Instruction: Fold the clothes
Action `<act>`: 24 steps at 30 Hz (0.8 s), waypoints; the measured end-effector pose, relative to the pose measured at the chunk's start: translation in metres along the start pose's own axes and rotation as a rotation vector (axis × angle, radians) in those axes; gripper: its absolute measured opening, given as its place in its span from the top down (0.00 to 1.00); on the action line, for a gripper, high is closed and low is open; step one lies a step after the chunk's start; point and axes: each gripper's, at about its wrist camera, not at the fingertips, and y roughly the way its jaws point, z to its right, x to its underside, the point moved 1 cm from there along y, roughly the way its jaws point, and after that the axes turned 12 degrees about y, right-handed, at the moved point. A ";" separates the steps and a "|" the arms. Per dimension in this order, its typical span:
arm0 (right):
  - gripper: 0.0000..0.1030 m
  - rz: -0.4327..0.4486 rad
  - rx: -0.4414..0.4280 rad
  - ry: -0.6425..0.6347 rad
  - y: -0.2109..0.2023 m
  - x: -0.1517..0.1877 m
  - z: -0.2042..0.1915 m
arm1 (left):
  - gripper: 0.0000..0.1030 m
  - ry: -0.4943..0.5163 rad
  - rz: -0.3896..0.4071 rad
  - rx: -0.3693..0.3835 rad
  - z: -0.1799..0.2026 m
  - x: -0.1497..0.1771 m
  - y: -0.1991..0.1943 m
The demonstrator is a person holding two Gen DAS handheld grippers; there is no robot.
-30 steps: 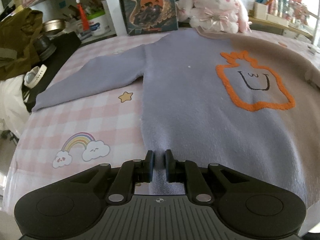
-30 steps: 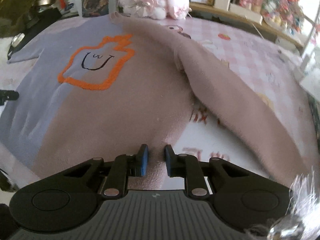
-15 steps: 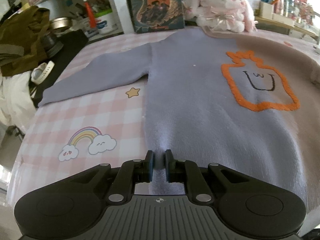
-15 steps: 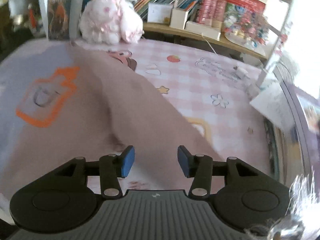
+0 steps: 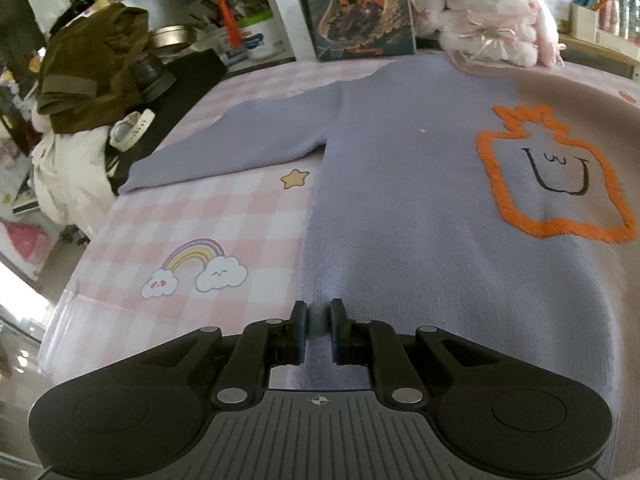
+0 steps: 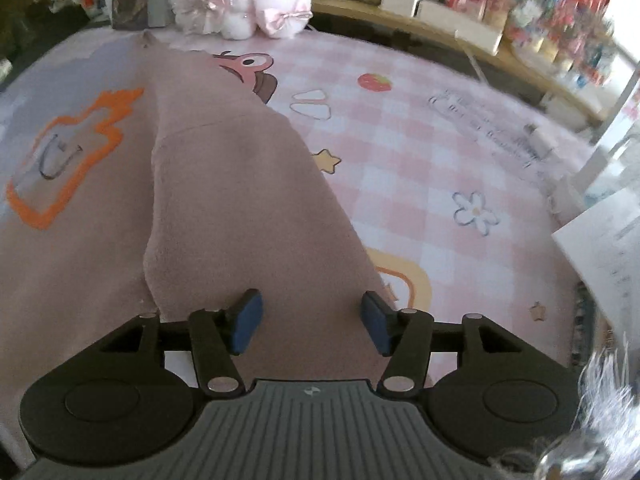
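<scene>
The sweater (image 5: pixel 420 184) is spread flat on the pink checked tablecloth (image 5: pixel 208 216), lilac on one half, dusty pink on the other, with an orange-outlined motif (image 5: pixel 552 176) on the chest. The left gripper (image 5: pixel 319 330) is clenched on the sweater's lower hem: a fold of lilac knit is pinched between the nearly closed fingers (image 5: pixel 299 330), and puckers in the fabric radiate from the pinch toward 12 o'clock. The lilac sleeve (image 5: pixel 240 140) is laid out toward 10 o'clock from that gripper, cuff near the table edge.

The right gripper (image 6: pixel 312 322) is released, blue pads (image 6: pixel 247 320) held wide apart. The pink sleeve (image 6: pixel 240 184) runs between and beneath them, extending toward 12 o'clock; whether the pads touch the knit cannot be told. The motif is seen at 10 o'clock in the right wrist view.

Printed on the cloth: a rainbow with clouds (image 5: pixel 196 268) at 10 o'clock of the left gripper, a star (image 5: pixel 295 178) below the lilac sleeve. At the far edge a white-pink plush toy (image 5: pixel 492 20) and a book (image 5: pixel 356 4) stood upright are seen. An olive garment (image 5: pixel 92 68) is heaped off the left edge. Shelves of boxes (image 6: pixel 460 12) line the far right, blurred.
</scene>
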 end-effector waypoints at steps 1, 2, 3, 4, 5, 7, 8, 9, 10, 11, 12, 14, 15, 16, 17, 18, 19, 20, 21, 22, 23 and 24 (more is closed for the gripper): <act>0.61 -0.007 -0.014 -0.016 0.000 -0.001 0.001 | 0.90 -0.003 -0.003 -0.006 0.001 0.000 0.000; 0.82 -0.011 -0.030 -0.039 -0.001 -0.001 0.000 | 0.90 -0.006 -0.006 -0.011 0.002 -0.001 0.000; 0.92 -0.018 -0.040 -0.060 -0.002 -0.002 -0.001 | 0.90 -0.008 -0.009 -0.017 0.003 -0.001 0.000; 0.94 -0.023 -0.042 -0.080 -0.002 -0.003 -0.003 | 0.90 -0.010 -0.012 -0.022 0.003 -0.002 0.000; 0.95 -0.022 -0.040 -0.104 -0.002 -0.004 -0.004 | 0.90 -0.013 -0.013 -0.026 0.004 -0.002 0.000; 0.96 0.007 -0.001 -0.136 0.001 -0.009 -0.004 | 0.90 -0.014 -0.016 -0.034 0.005 -0.002 0.000; 0.96 0.040 0.048 -0.140 0.004 -0.013 0.000 | 0.89 -0.013 -0.017 -0.038 0.006 -0.003 0.000; 0.96 0.083 0.111 -0.137 0.007 -0.020 0.005 | 0.89 -0.012 -0.018 -0.042 0.006 -0.003 0.000; 0.96 0.122 0.167 -0.127 0.010 -0.026 0.011 | 0.89 -0.010 -0.020 -0.046 0.007 -0.003 0.000; 0.96 0.149 0.207 -0.102 0.014 -0.034 0.018 | 0.90 -0.007 -0.022 -0.049 0.008 -0.004 0.000; 0.96 0.167 0.237 -0.072 0.019 -0.042 0.026 | 0.90 -0.004 -0.024 -0.051 0.008 -0.004 0.000; 0.96 0.175 0.268 -0.050 0.029 -0.052 0.035 | 0.90 0.002 -0.027 -0.055 0.009 -0.004 0.000; 0.94 0.182 0.284 -0.057 0.034 -0.055 0.036 | 0.90 0.006 -0.028 -0.055 0.009 -0.005 0.000; 0.87 0.194 0.298 -0.060 0.036 -0.058 0.036 | 0.90 0.010 -0.030 -0.054 0.009 -0.004 0.000; 0.74 0.211 0.309 -0.056 0.034 -0.059 0.035 | 0.90 0.013 -0.030 -0.052 0.009 -0.004 -0.001; 0.69 0.229 0.321 -0.051 0.032 -0.061 0.035 | 0.90 0.017 -0.028 -0.049 0.009 -0.003 -0.001; 0.67 0.247 0.332 -0.047 0.030 -0.063 0.034 | 0.90 0.021 -0.026 -0.046 0.008 -0.003 -0.002; 0.66 0.267 0.324 -0.028 0.025 -0.063 0.034 | 0.90 0.027 -0.021 -0.042 0.008 -0.002 -0.002; 0.65 0.293 0.286 0.015 0.016 -0.060 0.033 | 0.90 0.032 -0.017 -0.038 0.008 -0.001 -0.002; 0.63 0.309 0.248 0.049 0.007 -0.056 0.030 | 0.90 0.037 -0.012 -0.031 0.007 0.000 -0.002; 0.63 0.310 0.211 0.070 0.000 -0.051 0.025 | 0.90 0.035 -0.007 -0.021 0.005 0.000 -0.002; 0.63 0.310 0.173 0.091 -0.006 -0.046 0.019 | 0.90 0.024 -0.002 -0.007 0.002 0.001 -0.003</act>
